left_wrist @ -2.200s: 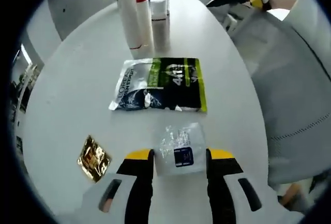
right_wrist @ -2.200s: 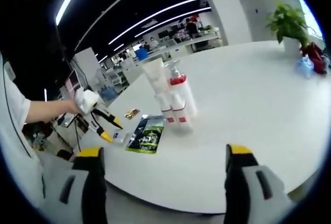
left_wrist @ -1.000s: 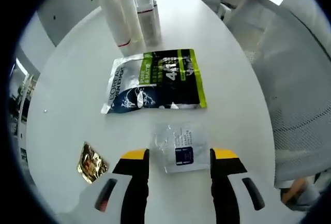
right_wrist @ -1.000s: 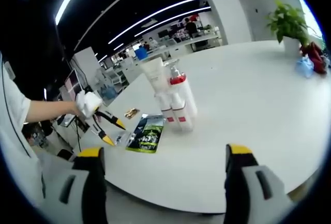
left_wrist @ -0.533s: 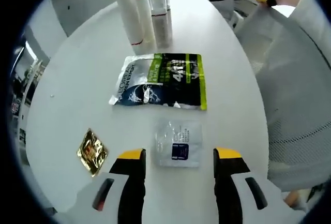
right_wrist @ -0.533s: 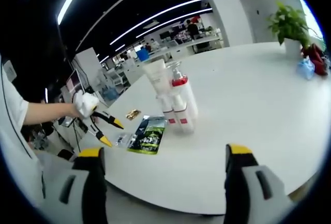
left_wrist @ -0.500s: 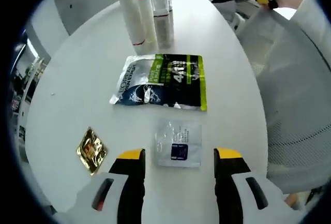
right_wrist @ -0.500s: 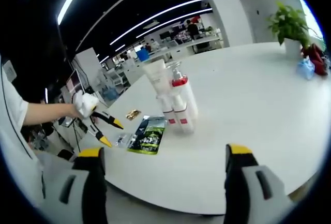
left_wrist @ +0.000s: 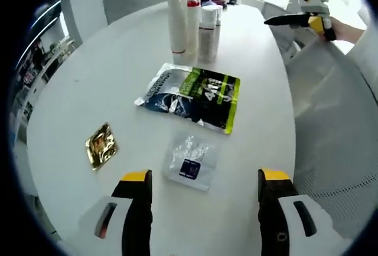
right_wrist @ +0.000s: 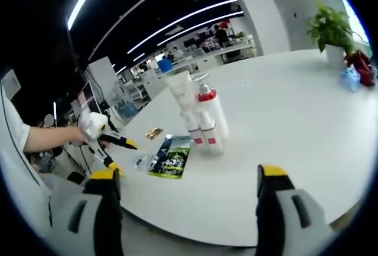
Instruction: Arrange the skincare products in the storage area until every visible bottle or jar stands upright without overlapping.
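- The left gripper [left_wrist: 201, 188] hovers above the near edge of the white tabletop [left_wrist: 88, 84] with its fingers [left_wrist: 137, 179] spread wide and nothing between them; the right gripper [right_wrist: 188, 194] is likewise wide open and empty, held well back from the tabletop's edge
- The bottles [left_wrist: 192, 16] stand upright in a tight cluster at the far end of the tabletop: a tall white tube [left_wrist: 176, 13], a pump bottle with a red collar [left_wrist: 192, 5] and a shorter white bottle [left_wrist: 209, 25], touching or nearly so
- Nearer lie three flat packs: a dark and green pouch [left_wrist: 192, 95], a small clear sachet [left_wrist: 190, 161] just ahead of the left gripper, and a gold foil packet [left_wrist: 100, 145] off to the left
- The bottles look light, smooth and top-heavy, likely to tip; grip each low on its body, across the width
- The sachets are thin, limp and slippery; pinching an edge seems the surest hold
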Demonstrator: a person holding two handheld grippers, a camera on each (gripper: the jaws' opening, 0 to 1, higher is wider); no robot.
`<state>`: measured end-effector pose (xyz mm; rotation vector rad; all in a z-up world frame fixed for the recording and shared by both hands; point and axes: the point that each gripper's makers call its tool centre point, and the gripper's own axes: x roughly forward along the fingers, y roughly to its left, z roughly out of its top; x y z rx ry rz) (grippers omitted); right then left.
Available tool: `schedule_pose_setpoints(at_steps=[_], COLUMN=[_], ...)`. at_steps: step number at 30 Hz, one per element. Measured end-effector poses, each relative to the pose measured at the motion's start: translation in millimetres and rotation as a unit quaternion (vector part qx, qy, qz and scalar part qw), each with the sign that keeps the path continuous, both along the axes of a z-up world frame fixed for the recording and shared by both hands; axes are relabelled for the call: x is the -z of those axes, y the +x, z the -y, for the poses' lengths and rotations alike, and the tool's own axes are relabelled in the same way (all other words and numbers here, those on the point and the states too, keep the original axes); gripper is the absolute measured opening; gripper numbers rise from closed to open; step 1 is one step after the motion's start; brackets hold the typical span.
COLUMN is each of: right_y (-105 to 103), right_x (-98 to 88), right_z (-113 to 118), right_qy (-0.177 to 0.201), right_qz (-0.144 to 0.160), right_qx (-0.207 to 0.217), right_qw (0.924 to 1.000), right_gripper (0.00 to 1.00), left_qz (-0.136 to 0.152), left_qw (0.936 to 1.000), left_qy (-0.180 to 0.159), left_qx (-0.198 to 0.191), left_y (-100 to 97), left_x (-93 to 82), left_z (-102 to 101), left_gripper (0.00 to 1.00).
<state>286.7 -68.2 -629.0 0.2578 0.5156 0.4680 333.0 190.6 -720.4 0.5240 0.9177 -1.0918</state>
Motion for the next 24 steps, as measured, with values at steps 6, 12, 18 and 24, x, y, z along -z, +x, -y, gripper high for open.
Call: schedule_pose_setpoints(at_steps=[6,12,18,24], right_y=[0,-1,-1,-2], right_x=[-1.3,-2.7,-3.8,-5.3], right_z=[-1,-2,-4,-5], right_qy=[0.002,0.004,0.007,0.008], right_qz=[0.004,0.007,0.009,0.013], right_qx=[-0.001,-0.005,-0.009,-0.012], right_qw=[1.0,1.0,0.9999,0.9998], right_gripper=[0.96,0.96,0.96,0.96], left_qz=[0.001,0.001,0.003,-0.001], left_qw=[0.9978,0.993,0.9878,0.9825], left_qy=[-0.016,-0.04,-0.05,-0.059], left_qx=[-0.064,-0.111,-0.148,-0.177], left_y=[-4.8,-10.3,-18.2,-28.9], left_x=[-3.8,-11.6,-16.7,-20.6], left_z=[-4,-7,-10,-10], left_gripper=[0.79,0.81,0.85,0.88])
